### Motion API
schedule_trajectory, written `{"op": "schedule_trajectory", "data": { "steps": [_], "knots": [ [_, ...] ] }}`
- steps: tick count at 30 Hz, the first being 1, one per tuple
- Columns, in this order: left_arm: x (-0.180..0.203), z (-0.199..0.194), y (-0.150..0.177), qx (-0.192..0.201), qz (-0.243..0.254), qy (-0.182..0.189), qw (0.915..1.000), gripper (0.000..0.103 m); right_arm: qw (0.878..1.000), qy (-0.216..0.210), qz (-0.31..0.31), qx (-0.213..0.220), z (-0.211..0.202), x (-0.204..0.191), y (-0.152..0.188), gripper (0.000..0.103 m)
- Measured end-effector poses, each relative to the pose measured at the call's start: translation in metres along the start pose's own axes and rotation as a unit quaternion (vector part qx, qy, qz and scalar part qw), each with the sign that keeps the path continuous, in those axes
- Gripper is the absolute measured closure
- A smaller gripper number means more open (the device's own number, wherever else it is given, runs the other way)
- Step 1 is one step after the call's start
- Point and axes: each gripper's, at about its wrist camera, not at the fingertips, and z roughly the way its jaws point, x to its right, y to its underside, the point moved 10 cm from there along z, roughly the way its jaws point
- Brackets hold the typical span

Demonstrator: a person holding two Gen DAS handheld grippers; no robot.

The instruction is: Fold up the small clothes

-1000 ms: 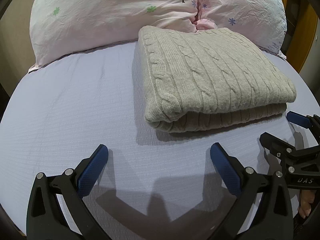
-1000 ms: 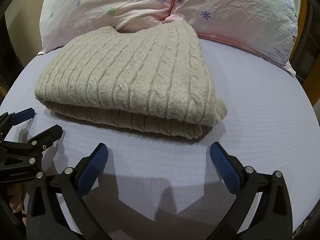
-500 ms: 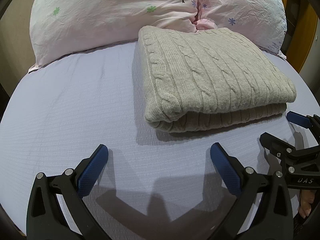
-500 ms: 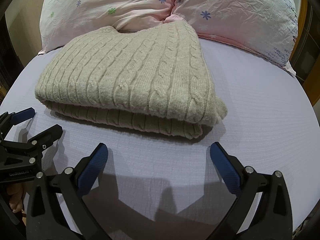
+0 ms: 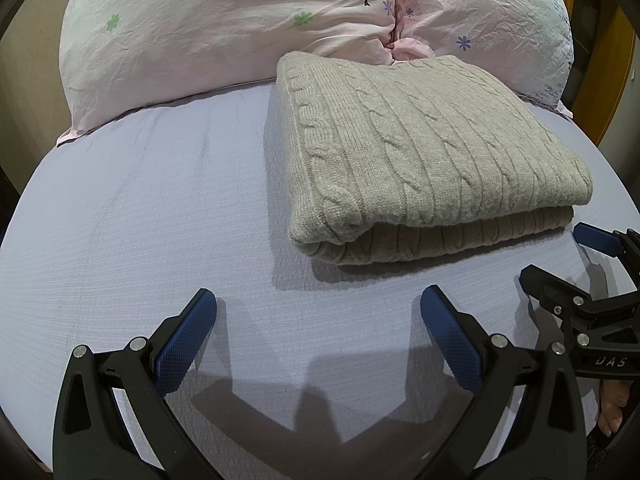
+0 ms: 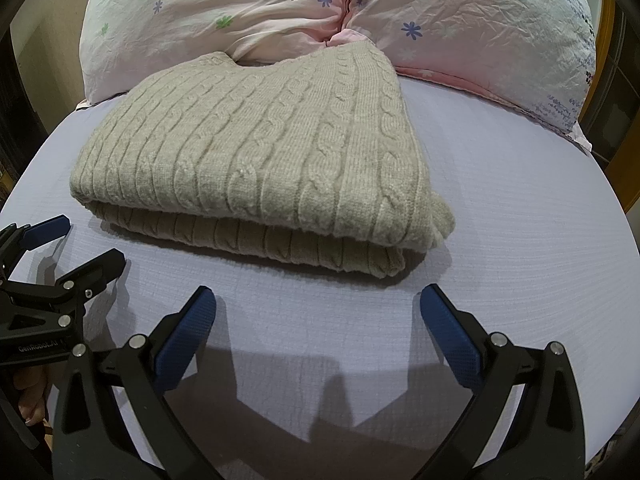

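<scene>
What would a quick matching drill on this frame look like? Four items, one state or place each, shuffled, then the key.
Column 1:
1. sweater
2. pillows
3. left hand-held gripper
4. bedsheet

Column 2:
A. lavender, spread under everything
B. open, holding nothing, near the front edge
C. beige cable knit, folded, lying flat
D. pink with a flower print, at the head of the bed

Pairs: 1-C, 2-D, 3-B, 4-A. The right hand-held gripper is open too.
</scene>
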Motion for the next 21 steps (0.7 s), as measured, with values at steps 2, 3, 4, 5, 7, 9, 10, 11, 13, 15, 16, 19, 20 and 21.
{"op": "schedule_trajectory", "data": {
  "steps": [2,3,4,5,7,9,10,11,13,15,16,19,20,21],
  "knots": [
    [0.0001,-0.0001,0.0000,0.000,0.000,0.000,1.0000,0.001,1.000,0.000,0.000,0.000,0.0000,0.0000,0.0000,0.002],
    [0.0001,-0.0001,0.0000,0.000,0.000,0.000,1.0000,0.001,1.000,0.000,0.000,0.000,0.0000,0.0000,0.0001,0.002],
    [0.0001,-0.0001,-0.0001,0.000,0.000,0.000,1.0000,0.001,1.000,0.000,0.000,0.000,0.0000,-0.0001,0.0000,0.002],
    [0.0000,-0.0001,0.0000,0.000,0.000,0.000,1.0000,0.001,1.000,0.000,0.000,0.000,0.0000,-0.0001,0.0001,0.002],
    [0.0002,-0.0002,-0.0002,0.000,0.000,0.000,1.0000,0.001,1.000,0.000,0.000,0.000,0.0000,-0.0001,0.0001,0.002],
    [0.0002,-0.0002,-0.0002,0.000,0.000,0.000,1.0000,0.001,1.000,0.000,0.000,0.000,0.0000,-0.0001,0.0002,0.002],
    [0.0002,-0.0002,-0.0002,0.000,0.000,0.000,1.0000,0.001,1.000,0.000,0.000,0.000,0.0000,-0.0001,0.0001,0.002],
    [0.0002,-0.0002,-0.0002,0.000,0.000,0.000,1.0000,0.001,1.000,0.000,0.000,0.000,0.0001,-0.0001,0.0002,0.002],
    [0.0002,-0.0003,-0.0003,0.000,0.000,0.000,1.0000,0.001,1.000,0.000,0.000,0.000,0.0001,-0.0002,0.0003,0.002],
    [0.0001,-0.0002,-0.0002,0.000,0.000,0.000,1.0000,0.001,1.000,0.000,0.000,0.000,0.0001,-0.0002,0.0003,0.002],
    [0.0002,-0.0002,-0.0002,0.000,0.000,0.000,1.0000,0.001,1.000,0.000,0.000,0.000,0.0001,-0.0002,0.0003,0.002],
    [0.0001,-0.0002,-0.0002,0.000,0.000,0.000,1.0000,0.001,1.000,0.000,0.000,0.000,0.0001,-0.0002,0.0003,0.002],
    [0.0001,-0.0002,-0.0001,0.000,0.000,0.000,1.0000,0.001,1.000,0.000,0.000,0.000,0.0001,-0.0002,0.0003,0.002],
    [0.0001,-0.0002,-0.0002,0.000,0.000,0.000,1.0000,0.001,1.000,0.000,0.000,0.000,0.0001,-0.0002,0.0003,0.002]
  ]
}}
